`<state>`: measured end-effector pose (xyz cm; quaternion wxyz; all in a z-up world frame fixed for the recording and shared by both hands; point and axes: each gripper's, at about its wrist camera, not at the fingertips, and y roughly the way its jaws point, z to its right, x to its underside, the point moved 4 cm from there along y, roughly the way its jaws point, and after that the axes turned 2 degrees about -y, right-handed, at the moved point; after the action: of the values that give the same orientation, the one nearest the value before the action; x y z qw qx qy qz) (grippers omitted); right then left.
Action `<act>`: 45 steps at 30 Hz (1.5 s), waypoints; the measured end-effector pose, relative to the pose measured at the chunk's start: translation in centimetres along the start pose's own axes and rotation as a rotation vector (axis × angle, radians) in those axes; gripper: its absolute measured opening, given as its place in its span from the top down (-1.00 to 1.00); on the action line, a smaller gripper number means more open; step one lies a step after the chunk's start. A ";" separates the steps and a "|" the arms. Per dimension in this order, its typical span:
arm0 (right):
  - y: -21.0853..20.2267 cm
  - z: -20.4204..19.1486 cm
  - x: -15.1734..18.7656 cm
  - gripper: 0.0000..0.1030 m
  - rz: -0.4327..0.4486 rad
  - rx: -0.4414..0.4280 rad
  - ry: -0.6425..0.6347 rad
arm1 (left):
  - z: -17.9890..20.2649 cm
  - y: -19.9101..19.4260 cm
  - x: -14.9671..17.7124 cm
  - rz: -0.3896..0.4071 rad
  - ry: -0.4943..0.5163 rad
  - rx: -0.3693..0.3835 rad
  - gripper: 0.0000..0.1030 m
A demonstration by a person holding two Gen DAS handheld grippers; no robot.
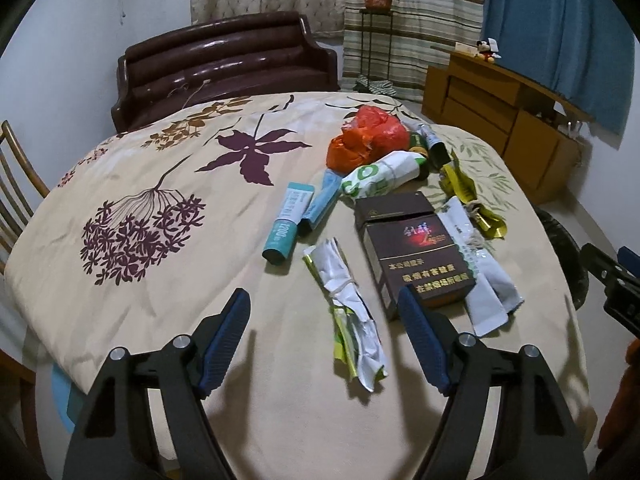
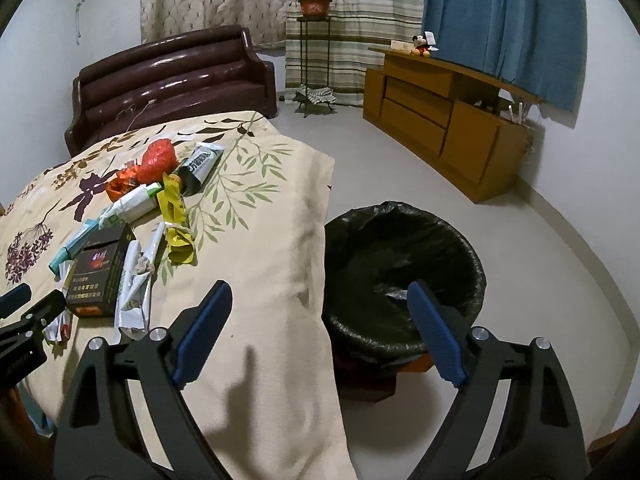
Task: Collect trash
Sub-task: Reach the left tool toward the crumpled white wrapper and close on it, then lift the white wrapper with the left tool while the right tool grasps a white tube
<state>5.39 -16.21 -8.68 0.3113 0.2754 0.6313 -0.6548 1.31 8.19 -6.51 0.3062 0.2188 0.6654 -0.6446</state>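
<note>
Trash lies on a table under a floral cloth point(image 1: 168, 168). My left gripper point(image 1: 324, 295) is open, and a crumpled white and green wrapper point(image 1: 352, 320) lies on the cloth between its blue fingers, untouched by the pads. Just right of it is a brown cigarette box point(image 1: 416, 248), with a white pouch point(image 1: 486, 280) beside that. Farther back are a teal tube point(image 1: 286, 224), an orange plastic bag point(image 1: 364, 136) and a yellow wrapper point(image 1: 464, 188). My right gripper point(image 2: 320, 286) is open and empty, over the table's edge beside a bin with a black liner point(image 2: 400, 272).
A dark brown sofa point(image 2: 172, 80) stands behind the table and a wooden cabinet point(image 2: 452, 120) along the right wall. A plant stand point(image 2: 314, 40) is by the curtains. A chair point(image 1: 16, 188) is at the table's left. Bare floor surrounds the bin.
</note>
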 end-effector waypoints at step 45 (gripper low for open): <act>0.0 -5.0 -0.3 -0.43 -0.014 -0.100 -0.066 | -1.3 0.8 1.0 -0.026 0.015 0.062 0.53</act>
<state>5.41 -11.20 -8.71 0.3406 0.2333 0.6546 -0.6334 0.99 9.45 -7.75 0.2858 0.2245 0.6502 -0.6672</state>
